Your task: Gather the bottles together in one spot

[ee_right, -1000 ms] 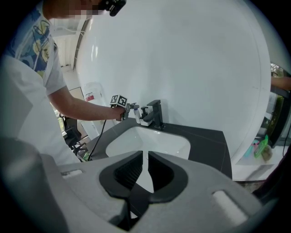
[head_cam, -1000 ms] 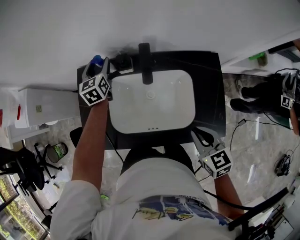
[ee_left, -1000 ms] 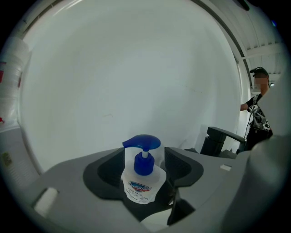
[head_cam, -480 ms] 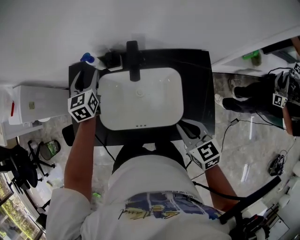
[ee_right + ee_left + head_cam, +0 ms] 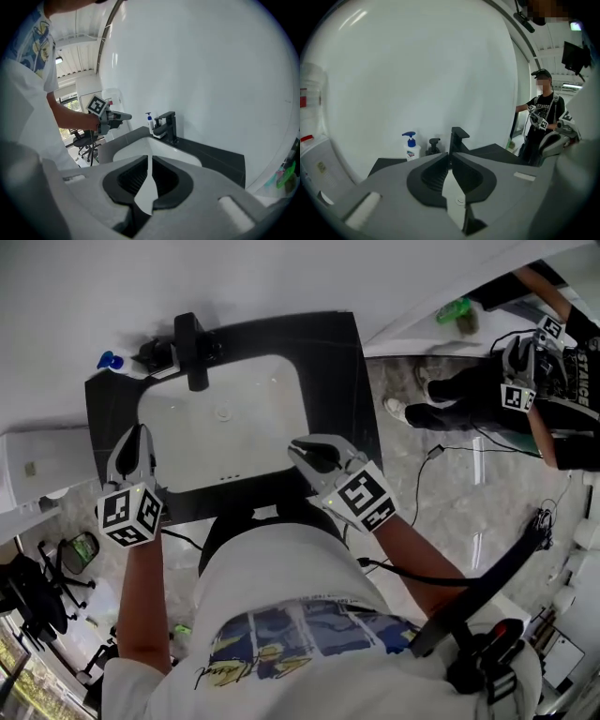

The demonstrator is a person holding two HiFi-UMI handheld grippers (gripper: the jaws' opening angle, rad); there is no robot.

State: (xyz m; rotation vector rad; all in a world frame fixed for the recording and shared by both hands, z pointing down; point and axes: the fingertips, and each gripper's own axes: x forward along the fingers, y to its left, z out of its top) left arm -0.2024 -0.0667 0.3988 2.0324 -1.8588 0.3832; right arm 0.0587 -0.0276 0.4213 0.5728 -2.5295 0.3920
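The white plastic pump bottle with a blue head (image 5: pixel 411 149) stands upright at the far left corner of the black counter (image 5: pixel 342 381), close against the white wall (image 5: pixel 281 277). Just beside it on its right, with a small gap showing, stands a dark pump dispenser (image 5: pixel 434 146). Next along is the black square-spouted faucet (image 5: pixel 458 138), at the back rim of the white sink basin (image 5: pixel 225 427).

My left gripper (image 5: pixel 136 434) hangs over the counter's left strip, beside the basin's near-left part and well apart from both bottles. It points toward them. Its fingers are closing and stand almost together, with nothing between them.

My right gripper (image 5: pixel 298 448) is over the near-right corner of the basin, aimed across it toward the faucet. Its fingers are together apart from a thin slit, and they carry nothing. Through that slit only the pale basin shows.

Off to the right, well away from the counter, another person in dark clothes (image 5: pixel 525 381) stands on the pale marbled floor (image 5: pixel 469 512).
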